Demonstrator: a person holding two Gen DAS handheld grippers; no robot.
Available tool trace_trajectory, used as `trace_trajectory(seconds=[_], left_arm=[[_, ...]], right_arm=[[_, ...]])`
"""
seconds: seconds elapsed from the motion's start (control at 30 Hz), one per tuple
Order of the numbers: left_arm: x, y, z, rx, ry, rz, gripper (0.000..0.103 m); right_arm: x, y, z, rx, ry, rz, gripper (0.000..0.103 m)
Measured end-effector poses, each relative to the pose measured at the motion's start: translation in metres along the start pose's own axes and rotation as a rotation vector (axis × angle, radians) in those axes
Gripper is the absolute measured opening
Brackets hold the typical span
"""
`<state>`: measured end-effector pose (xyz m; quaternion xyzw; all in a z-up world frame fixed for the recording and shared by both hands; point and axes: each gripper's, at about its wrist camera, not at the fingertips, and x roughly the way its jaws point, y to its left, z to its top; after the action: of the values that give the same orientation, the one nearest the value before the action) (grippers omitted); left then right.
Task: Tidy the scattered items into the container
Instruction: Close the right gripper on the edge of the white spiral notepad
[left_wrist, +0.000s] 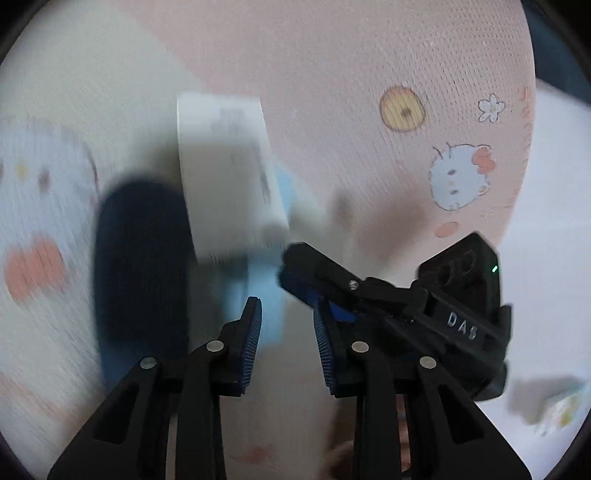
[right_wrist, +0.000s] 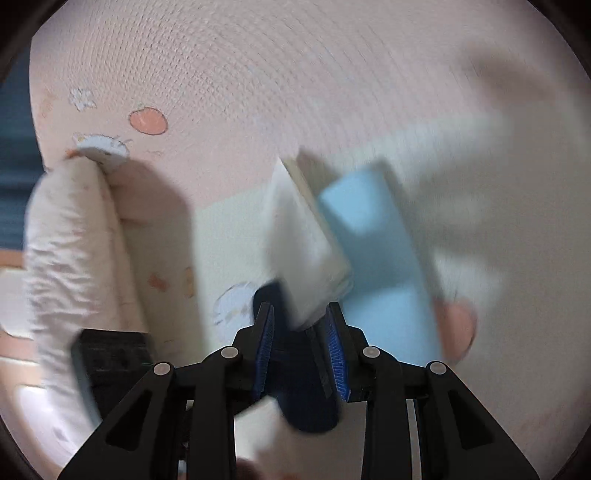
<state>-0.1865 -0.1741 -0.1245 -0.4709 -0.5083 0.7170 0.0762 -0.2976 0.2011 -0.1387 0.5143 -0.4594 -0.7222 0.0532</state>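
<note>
Hovering over the pink printed sheet (left_wrist: 332, 74), the left gripper (left_wrist: 287, 314) shows its blue pads (left_wrist: 253, 332) standing apart with nothing clamped between them. There's the scatter just ahead of it, all smeared by blur: a white box (left_wrist: 229, 177) lying at 12 o'clock from the fingers, a dark navy item (left_wrist: 140, 258) beside it at 10 o'clock, and a light blue box (left_wrist: 266, 295) peeking out under the white one, just beyond the pads. In from 3 o'clock comes the right gripper (right_wrist: 301, 325), its tip up against the near corner of the white box. From its own camera the jaws stand narrowly apart, the white box's lower end reaching in between them at 12 o'clock and the navy item showing through the gap below. Whether the pads actually press on the box, I cannot tell. The light blue box lies at 1 o'clock, and a white sleeve (right_wrist: 62, 258) hangs out at 9 o'clock.
</note>
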Motion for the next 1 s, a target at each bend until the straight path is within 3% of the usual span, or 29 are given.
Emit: trace_trajectory(seconds=[0.07, 0.13, 0.2, 0.43, 0.57, 0.7, 0.8, 1.0], left_arm=[[-0.002, -0.005, -0.013, 0.006, -0.035, 0.042, 0.030], [-0.010, -0.008, -0.017, 0.024, -0.114, 0.121, 0.030], [-0.013, -0.009, -0.015, 0.033, -0.143, 0.169, 0.030], [-0.022, -0.006, 0.003, 0.041, -0.206, 0.236, 0.034], [-0.026, 0.006, 0.020, -0.001, -0.233, 0.245, 0.058], [-0.025, 0.022, 0.042, -0.072, -0.240, 0.198, 0.058], [-0.017, 0.030, 0.058, -0.093, -0.218, 0.212, 0.058], [-0.005, 0.031, 0.067, -0.079, -0.201, 0.222, 0.058]], right_arm=[[-0.012, -0.002, -0.012, -0.014, -0.046, -0.060, 0.027], [-0.027, 0.003, -0.020, -0.066, -0.122, -0.190, 0.027], [-0.039, 0.005, -0.020, -0.085, -0.147, -0.234, 0.027], [-0.054, 0.003, -0.019, -0.105, -0.174, -0.220, 0.027], [-0.044, -0.001, -0.013, -0.090, -0.182, -0.207, 0.030], [-0.044, -0.008, -0.002, -0.072, -0.226, -0.221, 0.033], [-0.041, -0.007, 0.005, -0.094, -0.253, -0.221, 0.039], [-0.020, 0.006, 0.012, -0.199, -0.273, -0.200, 0.041]])
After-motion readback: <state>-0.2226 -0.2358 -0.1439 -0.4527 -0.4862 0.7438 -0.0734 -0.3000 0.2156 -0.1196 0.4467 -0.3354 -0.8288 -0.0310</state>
